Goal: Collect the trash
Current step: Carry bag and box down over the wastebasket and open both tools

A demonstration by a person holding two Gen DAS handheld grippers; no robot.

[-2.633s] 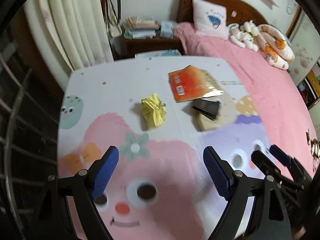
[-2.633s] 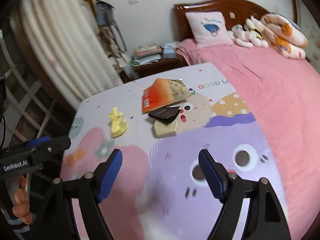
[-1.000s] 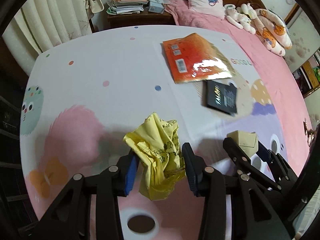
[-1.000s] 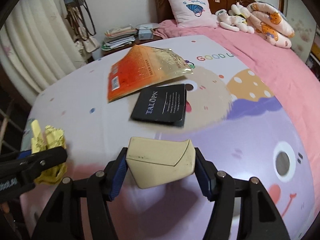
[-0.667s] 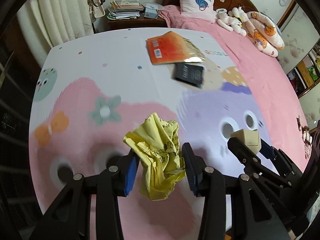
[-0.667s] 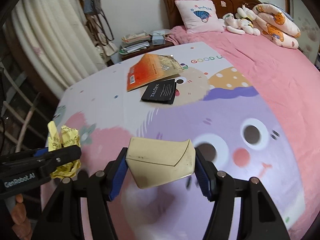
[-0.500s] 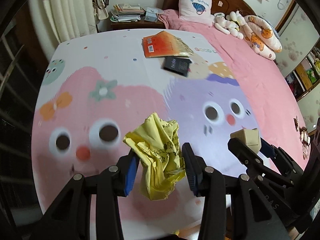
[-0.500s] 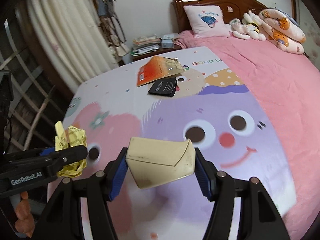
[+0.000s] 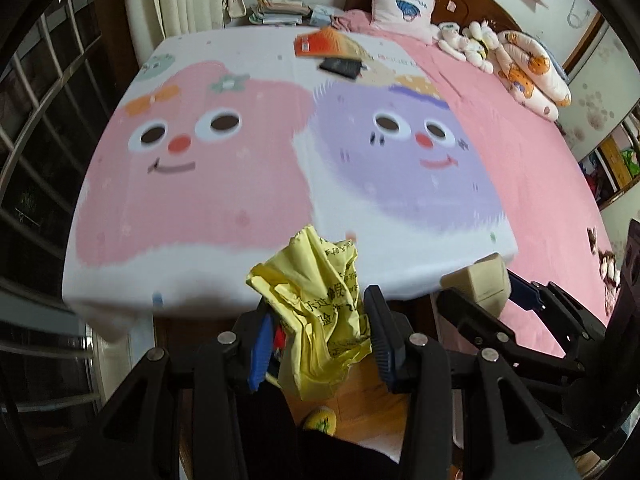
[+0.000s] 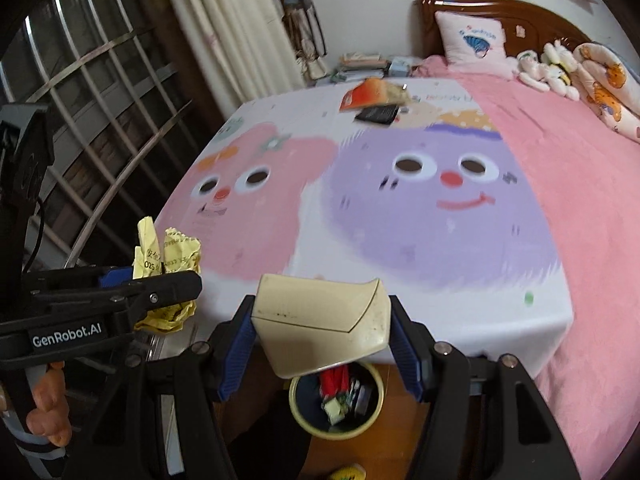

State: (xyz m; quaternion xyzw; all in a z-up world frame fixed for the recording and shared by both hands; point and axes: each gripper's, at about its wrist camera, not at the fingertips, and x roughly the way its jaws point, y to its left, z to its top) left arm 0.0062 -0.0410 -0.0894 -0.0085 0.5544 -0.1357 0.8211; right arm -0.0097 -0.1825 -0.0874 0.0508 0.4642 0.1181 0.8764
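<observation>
Both tools were loaded and out past the foot of the bed [image 10: 560, 208], over the wooden floor where the round waste bin [image 10: 298, 420] stood. The left tool [image 9: 318, 344] was clenched on a crumpled yellow wrapper [image 9: 320, 312], which bulged above and below its blue pads, and seen from the right wrist camera it sat up and to the left of the bin, not yet over the opening. The right tool [image 10: 320, 338] gripped a beige box [image 10: 324, 324] with its jaws spread wide against the box's two ends, and the box hung almost directly above the bin, hiding the bin's far rim. The bin already held some scraps, red and dark among them. Far from the bin, near the head end of the cartoon-printed bedcover, an orange packet [image 10: 374, 94] and a black booklet [image 10: 378, 114] lay touching each other, not yet collected. The step in hand appeared to be the carry to the bin, close to its end. The next move probably called for lowering the right tool a little and opening it so the box dropped cleanly inside, then bringing the left tool across over the opening and letting the wrapper go; being light and springy, the wrapper might cling to a pad or drift past the rim.
</observation>
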